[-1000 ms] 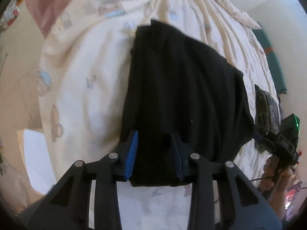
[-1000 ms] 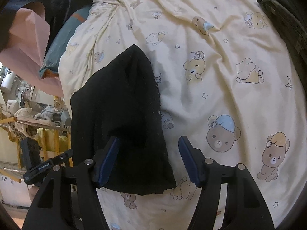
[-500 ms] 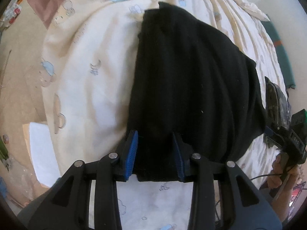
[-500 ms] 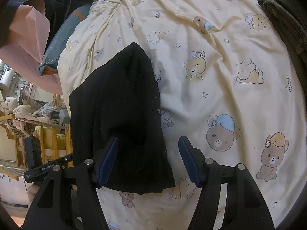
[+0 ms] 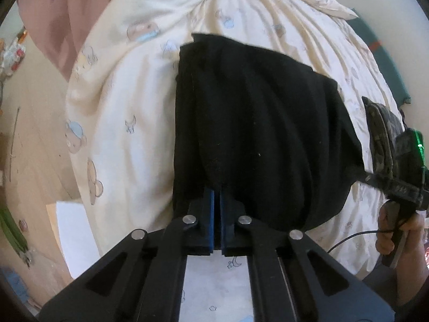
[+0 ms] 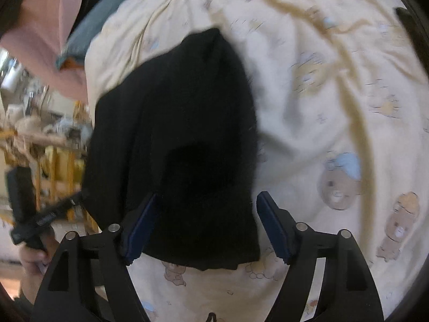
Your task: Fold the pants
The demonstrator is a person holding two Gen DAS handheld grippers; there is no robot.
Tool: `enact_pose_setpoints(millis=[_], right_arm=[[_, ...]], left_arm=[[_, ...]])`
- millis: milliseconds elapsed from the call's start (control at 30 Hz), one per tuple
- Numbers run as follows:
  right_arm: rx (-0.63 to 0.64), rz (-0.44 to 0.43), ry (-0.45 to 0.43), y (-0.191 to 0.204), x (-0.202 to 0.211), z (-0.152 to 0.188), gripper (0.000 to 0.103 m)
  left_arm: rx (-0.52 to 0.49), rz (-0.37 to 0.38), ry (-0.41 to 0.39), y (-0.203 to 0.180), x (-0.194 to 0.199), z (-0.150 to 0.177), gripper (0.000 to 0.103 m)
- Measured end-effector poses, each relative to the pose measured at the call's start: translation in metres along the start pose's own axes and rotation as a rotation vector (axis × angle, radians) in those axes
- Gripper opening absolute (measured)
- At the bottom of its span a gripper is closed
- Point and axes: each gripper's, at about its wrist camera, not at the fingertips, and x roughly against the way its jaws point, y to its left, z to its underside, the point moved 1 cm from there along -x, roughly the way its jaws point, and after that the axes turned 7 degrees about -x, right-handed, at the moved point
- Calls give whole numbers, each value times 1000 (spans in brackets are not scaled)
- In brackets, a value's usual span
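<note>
Black folded pants (image 5: 257,123) lie on a cream bear-print bedsheet (image 5: 128,102). My left gripper (image 5: 217,191) is shut on their near edge, and the cloth bunches up around the blue pads. In the right wrist view the pants (image 6: 187,112) reach from the near edge up the sheet (image 6: 321,94). My right gripper (image 6: 208,195) straddles their near corner. Its jaws are closing with the cloth between them, and the pads (image 6: 273,228) stand clear of it. Each gripper shows in the other's view: the right one (image 5: 396,185) at the pants' right corner, the left one (image 6: 45,220) at their left side.
A camouflage garment (image 5: 380,128) lies on the bed right of the pants. Pink cloth (image 6: 40,26) and a teal pillow (image 6: 93,35) sit at the bed's far end. White paper (image 5: 72,236) lies on the floor beside the bed. Cluttered shelves (image 6: 40,139) stand beyond the edge.
The left jaws have shut on the pants' near edge, gathering the cloth. The right gripper has shifted across the pants, its view is blurred and its jaws are a little narrower.
</note>
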Motion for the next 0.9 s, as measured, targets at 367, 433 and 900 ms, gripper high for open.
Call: enact_pose_setpoints(millis=[367,433,900], right_arm=[[105,-4,-115,14,50,-10,10],[123,75,-79,10,32,-11,11],[3,-39,-6,-17,47,24,64]], left_arm=[[43,-116,-71,26,21,-11,1],[21,-129,-33,24,11,-13,1],[-48,-87,18,0,7,49,56]])
